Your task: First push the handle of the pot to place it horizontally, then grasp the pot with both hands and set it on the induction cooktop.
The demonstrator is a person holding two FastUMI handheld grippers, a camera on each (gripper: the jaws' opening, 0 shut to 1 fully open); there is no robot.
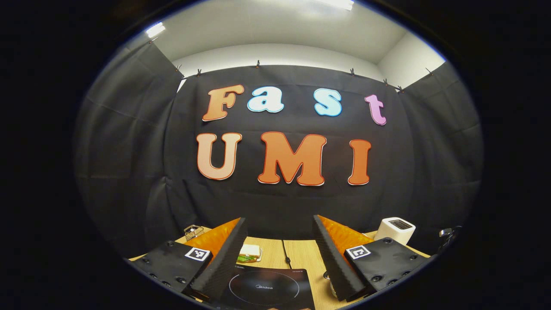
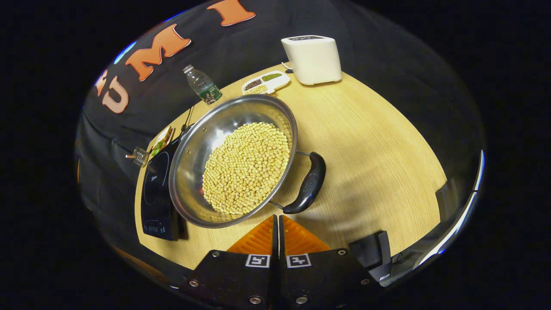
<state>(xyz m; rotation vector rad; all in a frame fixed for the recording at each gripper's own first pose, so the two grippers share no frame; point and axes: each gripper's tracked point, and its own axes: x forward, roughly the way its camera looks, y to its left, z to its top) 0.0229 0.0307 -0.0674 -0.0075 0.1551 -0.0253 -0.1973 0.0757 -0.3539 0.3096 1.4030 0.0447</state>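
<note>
Where the right gripper view looks down on the pale wooden counter, the round stainless-steel pot sits near the middle of it, filled with a heap of yellow soybeans. Its curved black handle juts from the rim on two thin metal rods, toward the right tongs, whose fingers are pressed together with nothing between them; their tips lie just short of the pot's rim, near the lower end of the handle. The far edge of the pot overlaps the flat black induction cooktop, though whether it rests on it I cannot tell.

Behind the pot stand a clear plastic bottle with a green label, a white divided tray of grains and a white boxy toaster. A small wire basket and a plate of food lie beyond the cooktop.

In the left gripper view, the left tongs are held wide apart and empty above the counter, with the black induction cooktop showing between them. A sandwich lies just beyond the cooktop, the wire basket sits to the far left, and the white toaster stands at the right.
</note>
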